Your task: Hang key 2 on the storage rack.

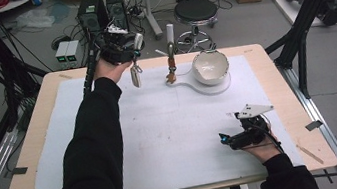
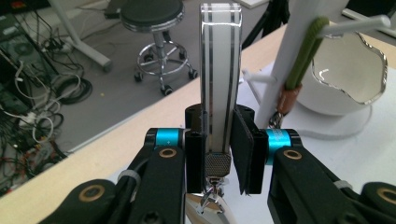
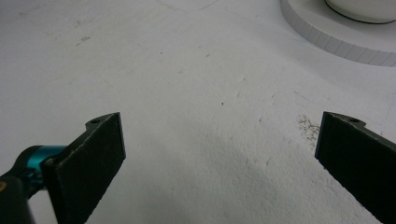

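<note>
Resting low at the near right corner of the white mat, right gripper with jaws spread wide apart, nothing between them, just bare scuffed mat under them in the right gripper view. Held by a hand poking out of a black sleeve.

Further out on the left, left gripper lifted above the far edge of the table, jaws clamped on a flat white strap with dark stripes, metal clasp end pinched right between the pads. Dangling below the gripper in the high view, pale and oval-ish, well off the mat.

Just beside that, white stand post with a green-and-brown strap hanging on its peg. Past it, white bowl on the stand's round base. Way back on the floor, black stool.
</note>
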Tool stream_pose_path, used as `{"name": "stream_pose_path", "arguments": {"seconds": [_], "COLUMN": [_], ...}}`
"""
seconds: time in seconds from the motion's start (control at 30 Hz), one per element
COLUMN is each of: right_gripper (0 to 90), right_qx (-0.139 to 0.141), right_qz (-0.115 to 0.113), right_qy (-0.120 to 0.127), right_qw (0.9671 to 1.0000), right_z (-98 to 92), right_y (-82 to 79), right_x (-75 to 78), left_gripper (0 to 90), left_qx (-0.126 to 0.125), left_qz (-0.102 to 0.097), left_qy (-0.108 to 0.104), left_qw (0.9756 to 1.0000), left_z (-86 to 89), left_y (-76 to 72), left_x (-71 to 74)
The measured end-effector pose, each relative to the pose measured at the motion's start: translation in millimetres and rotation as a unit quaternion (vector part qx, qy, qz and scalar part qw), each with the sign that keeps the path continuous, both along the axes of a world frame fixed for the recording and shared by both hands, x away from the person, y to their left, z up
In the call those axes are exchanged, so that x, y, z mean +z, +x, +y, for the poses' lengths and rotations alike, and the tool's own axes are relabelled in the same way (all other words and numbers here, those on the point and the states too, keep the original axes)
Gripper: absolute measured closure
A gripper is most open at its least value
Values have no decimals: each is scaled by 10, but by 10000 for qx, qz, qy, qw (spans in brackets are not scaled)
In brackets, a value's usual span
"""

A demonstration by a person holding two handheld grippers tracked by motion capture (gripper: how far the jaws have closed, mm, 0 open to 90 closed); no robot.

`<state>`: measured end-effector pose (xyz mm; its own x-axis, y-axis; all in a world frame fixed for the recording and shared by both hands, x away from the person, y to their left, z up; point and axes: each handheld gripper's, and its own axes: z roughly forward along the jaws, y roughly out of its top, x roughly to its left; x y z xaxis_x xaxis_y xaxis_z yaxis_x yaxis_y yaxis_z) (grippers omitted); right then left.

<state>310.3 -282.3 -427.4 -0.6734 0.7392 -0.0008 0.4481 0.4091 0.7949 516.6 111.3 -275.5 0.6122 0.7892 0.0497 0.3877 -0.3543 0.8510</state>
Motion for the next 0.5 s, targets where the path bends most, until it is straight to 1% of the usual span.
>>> {"name": "stream_pose_path", "arguments": {"seconds": [0.07,0.1,0.13,0.2,0.27,0.3,0.4,0.5], "right_gripper": [8,8,9,8,8,8,9,8], "right_qx": [3,6,5,-5,6,3,-13,-4], "right_qz": [-11,-17,-14,-12,-15,-8,-3,-8], "right_qy": [7,2,6,11,0,-5,4,-11], "right_qw": [10000,10000,10000,10000,10000,10000,10000,10000], "right_z": [-1,-3,-4,-3,-5,-6,-7,-5], "right_y": [0,1,-1,-5,-6,-6,-9,-8], "right_x": [-1,-2,-2,-2,-3,-2,-4,-8], "left_gripper": [757,757,757,757,757,757,757,757], "left_qx": [40,74,89,156,180,215,249,300], "left_qz": [-48,-123,-127,-183,-188,-227,-295,-397], "left_qy": [33,24,24,7,-64,-101,-81,-117], "left_qw": [10000,9999,9999,9997,9996,9995,9992,9987], "left_z": [-26,-42,-47,-70,-83,-97,-154,-202], "left_y": [15,22,28,52,68,82,97,102], "left_x": [29,44,56,85,103,116,142,149]}}
